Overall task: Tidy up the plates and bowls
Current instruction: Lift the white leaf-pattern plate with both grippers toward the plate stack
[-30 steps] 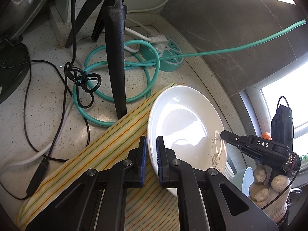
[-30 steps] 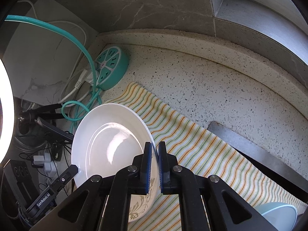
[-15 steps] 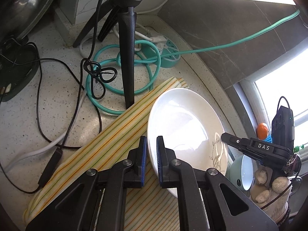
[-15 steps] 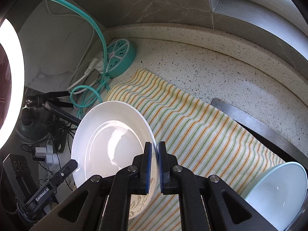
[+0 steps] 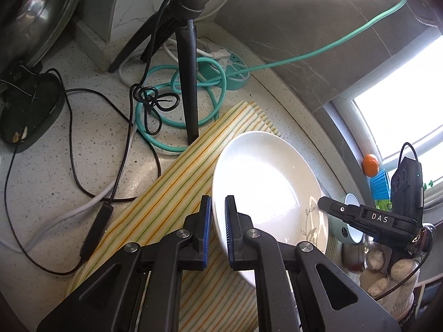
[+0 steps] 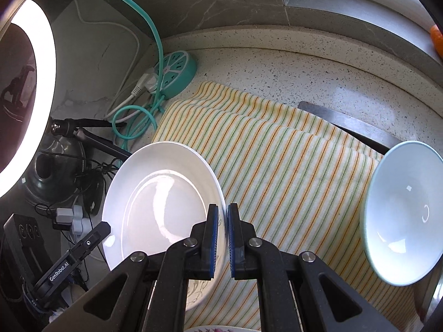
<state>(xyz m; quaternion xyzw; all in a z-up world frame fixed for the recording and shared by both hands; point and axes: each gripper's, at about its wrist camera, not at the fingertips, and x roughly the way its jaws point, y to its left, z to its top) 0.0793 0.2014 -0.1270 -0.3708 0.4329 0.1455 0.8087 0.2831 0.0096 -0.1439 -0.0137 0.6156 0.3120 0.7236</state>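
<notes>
A white plate (image 5: 265, 182) with a faint leaf print hangs tilted above the striped cloth (image 5: 166, 193). My left gripper (image 5: 217, 204) is shut on its near rim. On the opposite rim of the plate (image 6: 160, 193) my right gripper (image 6: 223, 213) is shut too. The right gripper (image 5: 360, 215) and its gloved hand (image 5: 387, 274) show at the right of the left wrist view. The left gripper's body (image 6: 77, 251) shows at the lower left of the right wrist view. A light blue bowl (image 6: 401, 213) stands tilted at the right end of the cloth (image 6: 277, 166).
A black tripod leg (image 5: 191, 83), a teal power hub (image 6: 177, 74) and looped teal and black cables (image 5: 155, 105) crowd the counter's far corner. A ring light (image 6: 27, 83) glows at left. A metal sink edge (image 6: 346, 124) lies behind the cloth. An orange (image 5: 371, 164) rests on the sill.
Both grippers have carried the plate up and away from the power hub along the cloth. The light blue bowl has come fully into the right wrist view.
</notes>
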